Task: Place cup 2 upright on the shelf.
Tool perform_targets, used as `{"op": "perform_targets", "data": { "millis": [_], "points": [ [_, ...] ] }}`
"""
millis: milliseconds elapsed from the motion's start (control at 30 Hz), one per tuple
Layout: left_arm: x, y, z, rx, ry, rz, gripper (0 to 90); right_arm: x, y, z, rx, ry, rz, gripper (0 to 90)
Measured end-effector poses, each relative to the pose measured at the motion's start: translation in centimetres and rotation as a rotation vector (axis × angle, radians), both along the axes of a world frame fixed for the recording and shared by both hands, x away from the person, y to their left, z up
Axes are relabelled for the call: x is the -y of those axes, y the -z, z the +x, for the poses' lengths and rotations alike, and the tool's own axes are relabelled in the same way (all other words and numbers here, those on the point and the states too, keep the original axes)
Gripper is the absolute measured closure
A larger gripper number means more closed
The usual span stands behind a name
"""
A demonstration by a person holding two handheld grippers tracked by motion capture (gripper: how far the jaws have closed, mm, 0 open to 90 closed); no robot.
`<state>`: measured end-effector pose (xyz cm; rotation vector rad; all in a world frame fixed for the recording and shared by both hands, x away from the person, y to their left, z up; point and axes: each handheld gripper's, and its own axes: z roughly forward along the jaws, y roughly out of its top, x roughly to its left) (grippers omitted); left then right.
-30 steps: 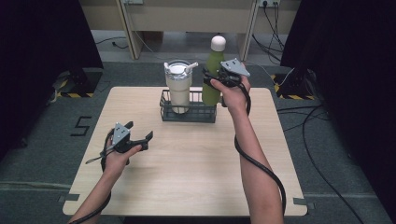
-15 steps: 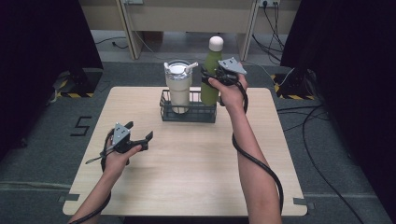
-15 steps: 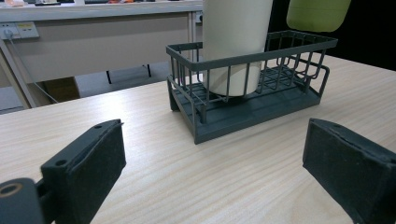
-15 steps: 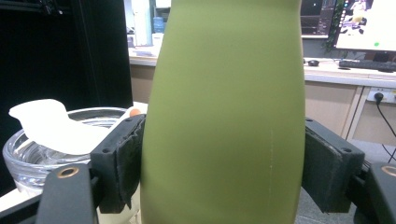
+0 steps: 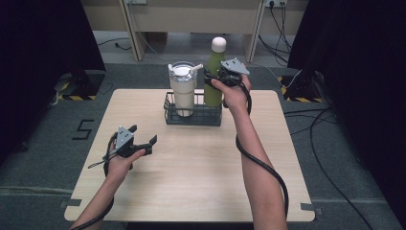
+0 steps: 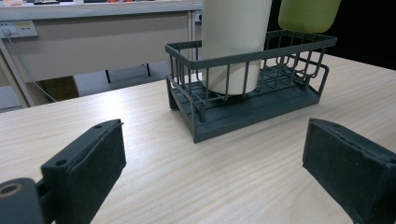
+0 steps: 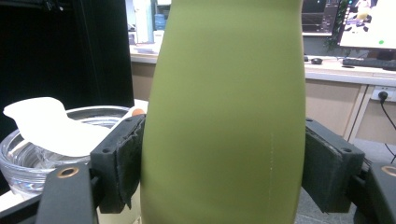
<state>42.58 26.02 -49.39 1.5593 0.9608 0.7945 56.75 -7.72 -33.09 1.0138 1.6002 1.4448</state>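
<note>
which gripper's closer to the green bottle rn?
Right. The right gripper is clamped on the green bottle at the basket; the left gripper hovers open over the table's near left.

Even, soft light is falling from overhead onto the table (image 5: 191, 191), and the pale wood is glowing without any glare. Shadows are staying faint — just a dim smudge lying under the wire basket (image 5: 192, 116) and beside the forearms. Far left and far right, black curtains are swallowing the light, so the room's edges are sinking into near darkness. The high view is looking slightly soft and grainy. Along the left gripper's camera, the near black pads (image 6: 91, 158) are blurring a little while the basket is staying crisp. Along the right gripper's camera, the green bottle (image 7: 224, 116) is sitting so close that it is softening — the far desks and a bright screen are washing out.
</note>
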Motion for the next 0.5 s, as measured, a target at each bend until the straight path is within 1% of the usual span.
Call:
{"op": "perform_targets", "data": {
  "millis": [500],
  "points": [
    [-0.02,0.04,0.02,-0.002,-0.001,-0.001,5.2,-0.45,0.59,0.59,-0.018,-0.002,-0.006,24.2]
  ]
}}
